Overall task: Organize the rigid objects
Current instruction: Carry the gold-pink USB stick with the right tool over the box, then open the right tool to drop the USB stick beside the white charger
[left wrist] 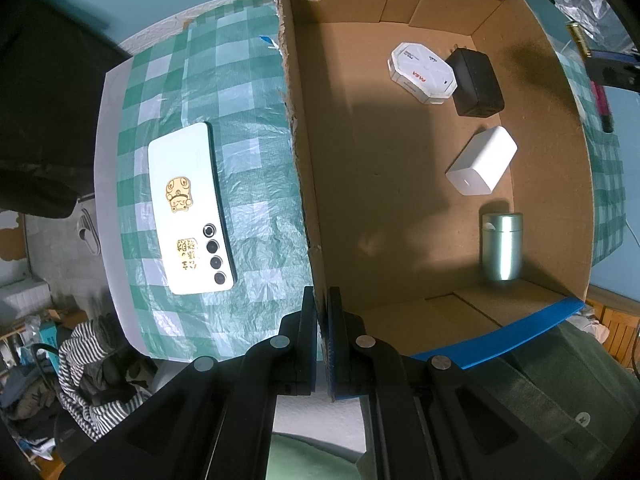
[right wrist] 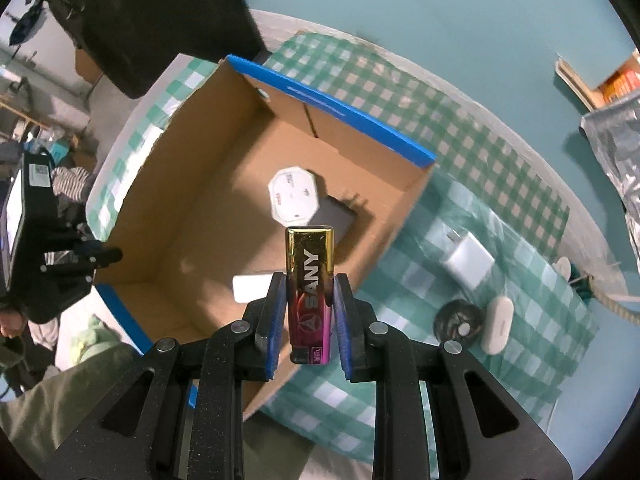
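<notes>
Right gripper (right wrist: 310,280) fingers clamp a gold-and-pink lighter (right wrist: 310,280) above the cardboard box (right wrist: 168,208). Left gripper (left wrist: 323,300) fingers pinch the box's wall, a phone (left wrist: 190,208) lying left of them.

Black tongs (right wrist: 307,300) with blue pads (right wrist: 276,320), round silver screws (right wrist: 377,327), olive-green sleeve (right wrist: 60,400)

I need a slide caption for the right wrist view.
Right gripper holds a gold-and-pink SANY lighter above the open cardboard box.

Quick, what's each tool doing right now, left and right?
Left tool: shut on the cardboard box wall.
Right tool: shut on the gold and pink lighter.
</notes>
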`<state>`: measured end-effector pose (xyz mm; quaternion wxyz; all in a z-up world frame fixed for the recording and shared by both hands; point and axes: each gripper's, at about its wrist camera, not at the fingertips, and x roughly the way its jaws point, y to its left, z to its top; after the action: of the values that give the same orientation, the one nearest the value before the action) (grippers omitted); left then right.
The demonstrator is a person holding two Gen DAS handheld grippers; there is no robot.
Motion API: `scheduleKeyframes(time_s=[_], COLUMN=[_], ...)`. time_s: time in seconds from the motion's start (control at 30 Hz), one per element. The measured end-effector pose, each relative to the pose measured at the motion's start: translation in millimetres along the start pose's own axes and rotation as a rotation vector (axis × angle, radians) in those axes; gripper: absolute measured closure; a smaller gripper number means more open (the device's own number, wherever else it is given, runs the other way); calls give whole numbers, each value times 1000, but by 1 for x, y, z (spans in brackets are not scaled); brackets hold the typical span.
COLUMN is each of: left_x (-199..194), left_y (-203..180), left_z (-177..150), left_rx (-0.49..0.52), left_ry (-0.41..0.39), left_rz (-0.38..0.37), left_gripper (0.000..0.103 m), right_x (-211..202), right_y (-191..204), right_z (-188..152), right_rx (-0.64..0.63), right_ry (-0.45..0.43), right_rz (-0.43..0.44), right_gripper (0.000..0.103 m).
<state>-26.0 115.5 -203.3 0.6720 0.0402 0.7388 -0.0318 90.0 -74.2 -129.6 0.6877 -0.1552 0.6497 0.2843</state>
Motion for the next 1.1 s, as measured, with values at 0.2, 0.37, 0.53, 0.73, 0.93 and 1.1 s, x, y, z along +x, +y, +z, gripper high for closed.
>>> scheduleKeyframes(time_s=[0.2,0.37,0.53,0.73,0.93,1.1], left_x=[-1,-1,-1,-1,-1,0], left_y=[-1,0,0,0,-1,-1], left_z=[1,1,1,0,0,0], left_rx=[4,3,2,3,4,2], left_ry=[0,0,-1,0,0,0], left_rz=[1,2,0,1,2,0], left_gripper=[99,99,99,99,99,99], right_x=[23,38,50,58,56,48], right_y=[4,7,8,5,3,1], right_z=[4,4,5,3,0,-1], right_rx=[3,-6,-6,-2,1,15], right_ry=[35,56,67,82,72,61], right_rz=[-9,-18,-28,-50,-60,-48], right_gripper=[82,82,82,82,81,77])
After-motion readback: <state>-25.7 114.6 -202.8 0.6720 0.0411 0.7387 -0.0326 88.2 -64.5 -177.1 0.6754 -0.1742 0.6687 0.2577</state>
